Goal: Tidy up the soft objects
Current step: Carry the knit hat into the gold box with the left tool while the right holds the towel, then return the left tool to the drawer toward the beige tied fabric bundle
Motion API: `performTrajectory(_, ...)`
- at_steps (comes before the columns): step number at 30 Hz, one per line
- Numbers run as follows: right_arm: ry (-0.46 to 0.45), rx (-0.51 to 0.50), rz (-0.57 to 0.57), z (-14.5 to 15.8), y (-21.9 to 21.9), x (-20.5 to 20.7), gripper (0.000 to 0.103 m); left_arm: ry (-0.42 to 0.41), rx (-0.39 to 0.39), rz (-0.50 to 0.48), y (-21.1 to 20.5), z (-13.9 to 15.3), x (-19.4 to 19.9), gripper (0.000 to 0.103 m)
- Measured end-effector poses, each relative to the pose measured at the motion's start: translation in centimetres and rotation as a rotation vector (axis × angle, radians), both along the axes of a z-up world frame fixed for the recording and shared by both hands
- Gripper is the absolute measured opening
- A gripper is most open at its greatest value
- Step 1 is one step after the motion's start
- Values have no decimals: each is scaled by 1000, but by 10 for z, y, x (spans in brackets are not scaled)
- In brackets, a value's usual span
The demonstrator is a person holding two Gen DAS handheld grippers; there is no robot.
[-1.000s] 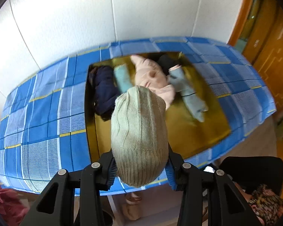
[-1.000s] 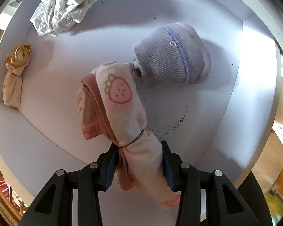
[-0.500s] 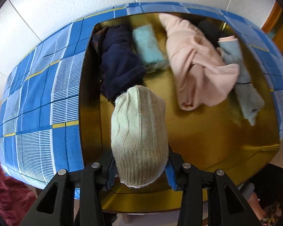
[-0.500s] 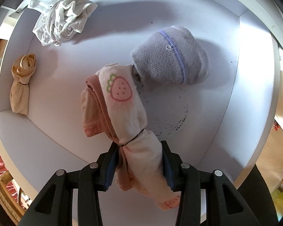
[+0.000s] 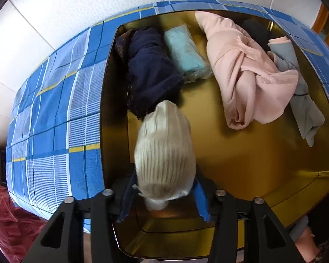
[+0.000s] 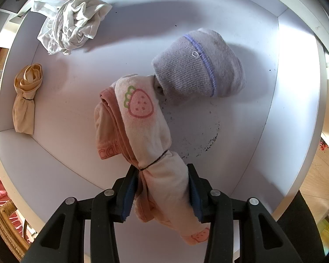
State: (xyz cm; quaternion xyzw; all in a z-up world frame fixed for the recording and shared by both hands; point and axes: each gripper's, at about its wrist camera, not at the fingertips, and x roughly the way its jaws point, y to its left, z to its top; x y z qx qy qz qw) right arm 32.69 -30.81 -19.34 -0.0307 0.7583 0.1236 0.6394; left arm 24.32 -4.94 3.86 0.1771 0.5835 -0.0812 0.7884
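In the left wrist view, the left gripper [image 5: 164,195] points down into a gold tray [image 5: 263,164], its jaws opening around a pale ribbed knit hat [image 5: 164,151]. A gap shows beside the left blue pad; whether the right pad touches the knit is hard to tell, and the hat is blurred. The hat's lower end is cut off behind the black fingers. Its crown meets a dark navy fuzzy bundle [image 5: 151,70] at 12 o'clock. Beyond, at 1 o'clock, lies a teal folded cloth in clear wrap [image 5: 184,50]. At 2 o'clock sprawls a soft pink knotted garment [image 5: 247,72], partly covering a grey sock-like piece [image 5: 304,109] and a black item [image 5: 256,30] too hidden to identify. The glossy tray sits on a blue checked cloth [image 5: 54,114] against a white wall [image 5: 76,11].

In the right wrist view, the right gripper [image 6: 162,192] pinches a cream roll with a strawberry print [image 6: 147,131], bound by a thin dark band; its tail hangs below the pads. The roll's tip touches a lavender knit sock bundle [image 6: 197,68] at 1 o'clock in a white box [image 6: 296,109], whose floor shows dark specks. At 10 o'clock a tan banded roll [image 6: 26,100] leans on the wall; at 11 o'clock lies a crumpled white cloth [image 6: 72,28].
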Motion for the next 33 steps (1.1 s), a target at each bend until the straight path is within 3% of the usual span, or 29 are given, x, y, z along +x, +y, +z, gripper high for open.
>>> performTrajectory(5, -1, 0, -3, -1, 0, 0, 43, -40, -24, -3, -1, 11, -4, 58)
performTrajectory(8, -3, -1, -4, -1, -1, 0, 43, -93, -10, -16, -2, 21, -12, 68)
performTrajectory(33, -6, -10, 4, 0, 6, -3, 43, -216, -86, -19, 14, 57, -56, 75)
